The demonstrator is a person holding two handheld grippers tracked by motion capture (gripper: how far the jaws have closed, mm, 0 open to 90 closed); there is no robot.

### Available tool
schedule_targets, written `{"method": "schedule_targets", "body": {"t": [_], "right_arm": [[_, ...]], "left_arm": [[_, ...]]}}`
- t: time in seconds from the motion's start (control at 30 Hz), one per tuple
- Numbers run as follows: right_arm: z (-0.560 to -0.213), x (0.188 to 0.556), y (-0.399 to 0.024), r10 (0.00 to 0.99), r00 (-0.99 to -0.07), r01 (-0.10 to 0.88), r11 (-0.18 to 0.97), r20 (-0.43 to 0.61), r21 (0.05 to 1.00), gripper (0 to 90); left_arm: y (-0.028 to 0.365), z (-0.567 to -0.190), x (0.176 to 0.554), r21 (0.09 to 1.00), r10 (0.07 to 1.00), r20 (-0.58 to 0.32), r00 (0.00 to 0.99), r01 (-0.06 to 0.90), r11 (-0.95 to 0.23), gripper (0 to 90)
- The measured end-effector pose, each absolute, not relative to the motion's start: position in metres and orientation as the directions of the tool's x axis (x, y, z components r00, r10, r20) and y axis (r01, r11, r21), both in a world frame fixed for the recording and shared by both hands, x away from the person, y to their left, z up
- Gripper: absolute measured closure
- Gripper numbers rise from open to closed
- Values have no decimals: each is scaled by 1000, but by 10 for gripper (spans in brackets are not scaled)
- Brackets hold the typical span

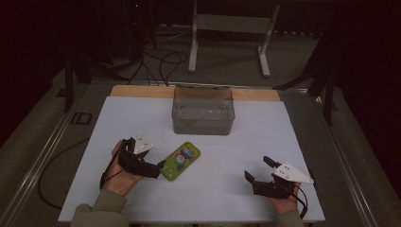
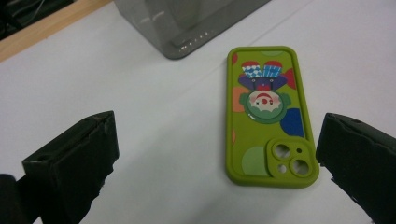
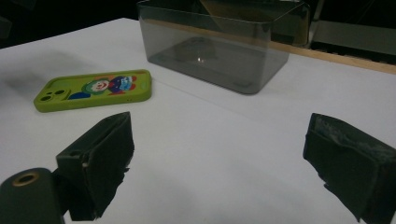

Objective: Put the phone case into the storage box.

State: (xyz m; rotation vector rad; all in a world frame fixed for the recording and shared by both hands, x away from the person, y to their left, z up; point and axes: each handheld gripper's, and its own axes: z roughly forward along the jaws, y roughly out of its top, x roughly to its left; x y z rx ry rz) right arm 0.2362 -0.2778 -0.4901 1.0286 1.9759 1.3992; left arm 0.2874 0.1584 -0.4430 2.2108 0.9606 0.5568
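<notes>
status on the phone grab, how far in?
Early. Done: the left claw is lined up at the phone, jaws open to either side. In hand: nothing; the phone lies flat on the table, apart from the bin. The right claw is open, off to the side. Left: close and lift.

A white table top (image 1: 142, 118) is seen, with a strip of bare wood (image 1: 142, 91) exposed along its far edge. A smoky clear plastic box (image 1: 203, 111) is set on the far middle of the top, open upward. A green phone case (image 1: 181, 161) printed with a clown is laid flat near the centre, just left of the middle, nearer than the box and apart from it, its camera cutout toward the near left.
</notes>
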Motion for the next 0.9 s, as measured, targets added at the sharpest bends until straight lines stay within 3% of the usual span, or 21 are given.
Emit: {"method": "schedule_targets", "body": {"t": [0.9], "right_arm": [[-490, 236, -278, 812, -584, 295, 186, 23, 937, 85]], "left_arm": [[138, -456, 300, 639, 732, 115, 672, 514, -572, 0]]}}
